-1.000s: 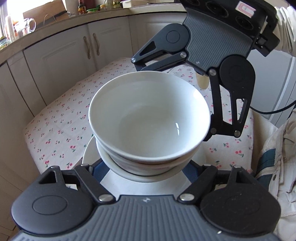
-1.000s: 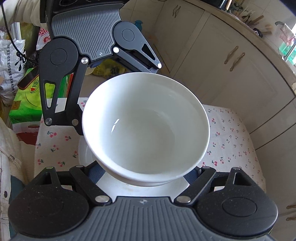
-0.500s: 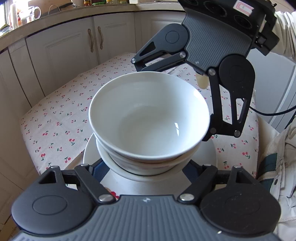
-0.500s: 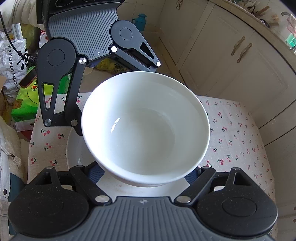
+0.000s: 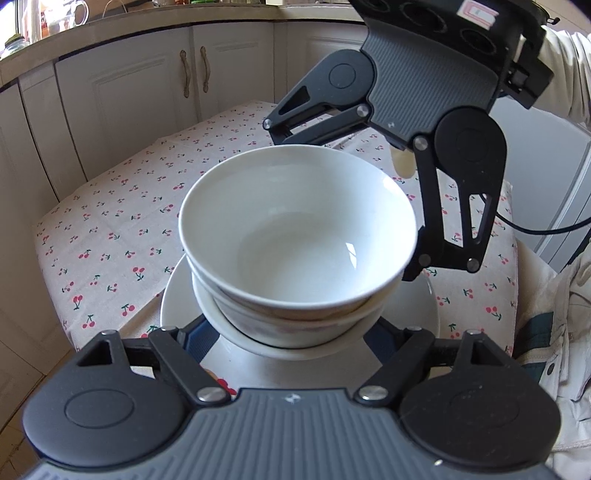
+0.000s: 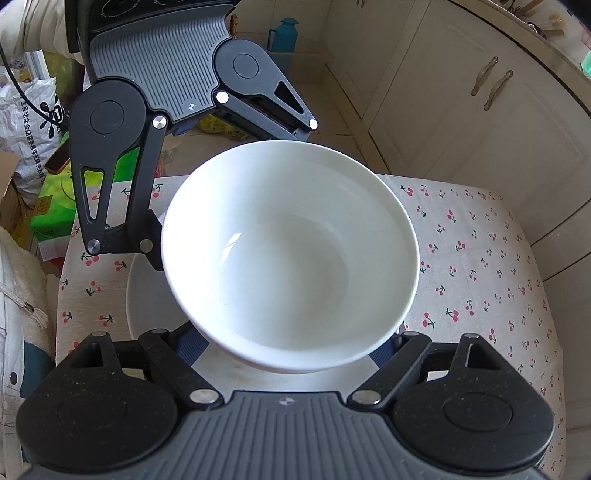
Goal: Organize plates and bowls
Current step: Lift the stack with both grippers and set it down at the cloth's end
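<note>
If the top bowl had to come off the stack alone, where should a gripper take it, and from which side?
Probably the rim of the top bowl, pinched from above with one finger inside and one outside. It sits upright, nested in the lower bowl on a plate, so only its upper wall and open mouth are exposed.

Both views are bright with daylight. In the left wrist view the source sits at about 10 o'clock, where a window (image 5: 26,22) blows out to white. The white bowl (image 5: 295,236) carries a small glare streak inside, toward 3 o'clock there and toward 9 o'clock in the right wrist view (image 6: 231,240). Focus is sharp at centre. Fisheye distortion bends the cabinet doors (image 6: 480,122) into curves, and the corners fall to black vignette. Shadows are soft.
</note>
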Motion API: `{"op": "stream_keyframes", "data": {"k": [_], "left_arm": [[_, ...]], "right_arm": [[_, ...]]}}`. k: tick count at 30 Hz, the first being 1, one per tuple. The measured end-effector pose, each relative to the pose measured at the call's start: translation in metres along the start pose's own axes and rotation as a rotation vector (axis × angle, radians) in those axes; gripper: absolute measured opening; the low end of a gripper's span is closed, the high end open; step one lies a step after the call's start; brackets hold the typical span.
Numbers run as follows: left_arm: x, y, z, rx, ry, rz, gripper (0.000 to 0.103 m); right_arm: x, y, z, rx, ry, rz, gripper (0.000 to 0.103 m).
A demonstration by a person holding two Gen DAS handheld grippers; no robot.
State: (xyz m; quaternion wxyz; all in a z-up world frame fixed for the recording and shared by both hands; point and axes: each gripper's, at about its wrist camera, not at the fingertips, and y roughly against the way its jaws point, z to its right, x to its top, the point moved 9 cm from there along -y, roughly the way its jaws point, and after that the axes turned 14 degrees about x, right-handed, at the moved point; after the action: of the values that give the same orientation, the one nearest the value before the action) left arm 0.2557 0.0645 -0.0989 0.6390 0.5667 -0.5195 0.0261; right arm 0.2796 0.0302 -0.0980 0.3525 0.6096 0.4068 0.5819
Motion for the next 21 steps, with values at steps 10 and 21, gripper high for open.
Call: {"op": "stream_keyframes", "data": {"k": [10, 21], "left_arm": [[-0.0004, -0.0002, 0.0013, 0.003, 0.003, 0.007, 0.084], [0.0007, 0.0065, 0.002, 0.074, 0.002, 0.018, 0.094]], "right_arm": [[-0.0051, -0.0018, 0.0067, 0.007, -0.04, 0.02, 0.09], [-0.0047, 0.0049, 0.0029, -0.025, -0.061, 0.074, 0.102]]}}
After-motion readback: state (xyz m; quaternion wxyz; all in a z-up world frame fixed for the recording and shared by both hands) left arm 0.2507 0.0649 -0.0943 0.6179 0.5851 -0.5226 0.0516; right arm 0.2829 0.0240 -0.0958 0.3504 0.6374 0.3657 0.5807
